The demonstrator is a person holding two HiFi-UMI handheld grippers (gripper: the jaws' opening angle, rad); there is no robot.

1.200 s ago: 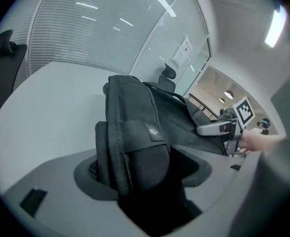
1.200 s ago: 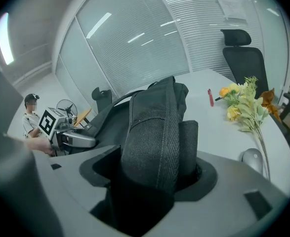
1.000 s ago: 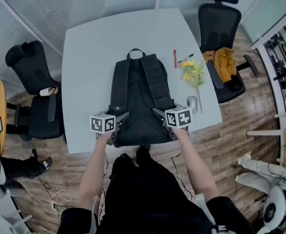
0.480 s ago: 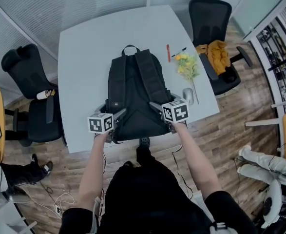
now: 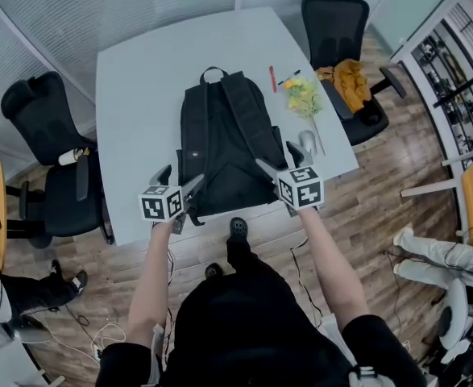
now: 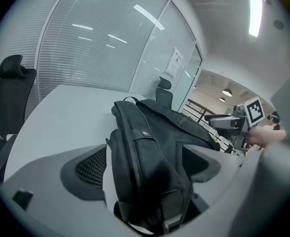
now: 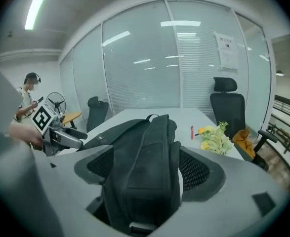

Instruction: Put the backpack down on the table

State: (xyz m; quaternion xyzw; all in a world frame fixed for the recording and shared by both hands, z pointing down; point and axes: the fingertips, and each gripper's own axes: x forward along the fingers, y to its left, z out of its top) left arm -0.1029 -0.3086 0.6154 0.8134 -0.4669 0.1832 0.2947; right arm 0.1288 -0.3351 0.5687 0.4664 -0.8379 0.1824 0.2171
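A black backpack (image 5: 224,147) lies flat on the pale grey table (image 5: 139,79), straps up and top handle at the far end. My left gripper (image 5: 181,177) hovers just above and short of its near left corner, its jaws opening, the pads off the fabric. My right gripper (image 5: 278,158) stands open just off the near right corner, also clear of the bag. In the left gripper view the backpack (image 6: 149,147) fills the gap between wide jaws, untouched. The right gripper view shows the same backpack (image 7: 145,167) between spread pads.
To the right of the bag lie a red pen (image 5: 272,79), a black pen (image 5: 288,76), yellow flowers (image 5: 303,99) and a grey mouse (image 5: 307,141). Office chairs stand at the left (image 5: 51,119) and far right (image 5: 333,27), the latter holding a yellow garment (image 5: 349,83).
Both grippers have opened, let go of the backpack's near corners and risen back toward me. The backpack stays lying flat on the table.
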